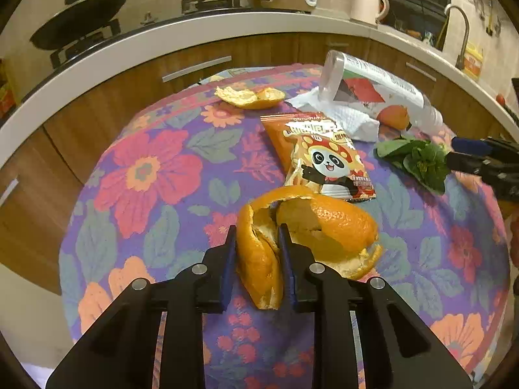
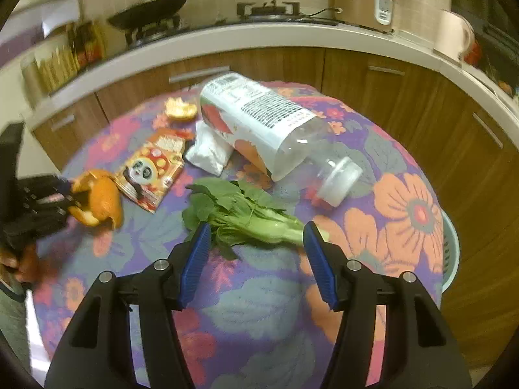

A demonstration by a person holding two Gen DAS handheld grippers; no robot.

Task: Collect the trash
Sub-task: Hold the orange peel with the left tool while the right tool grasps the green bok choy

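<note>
Left gripper: jaws drawn narrow, blue pads clamped on one flap of a large orange peel lying on the floral tablecloth. Right gripper: jaws apart, holding nothing, one either side of a bok choy. Panda snack packet just beyond the peel. Small orange peel, crumpled paper towel and tipped clear plastic bottle at the far edge.

Snack packet: panda cartoon, printed characters too blurred to read. Bottle label: barcode, small print lines, illegible. No other readable text.
</note>
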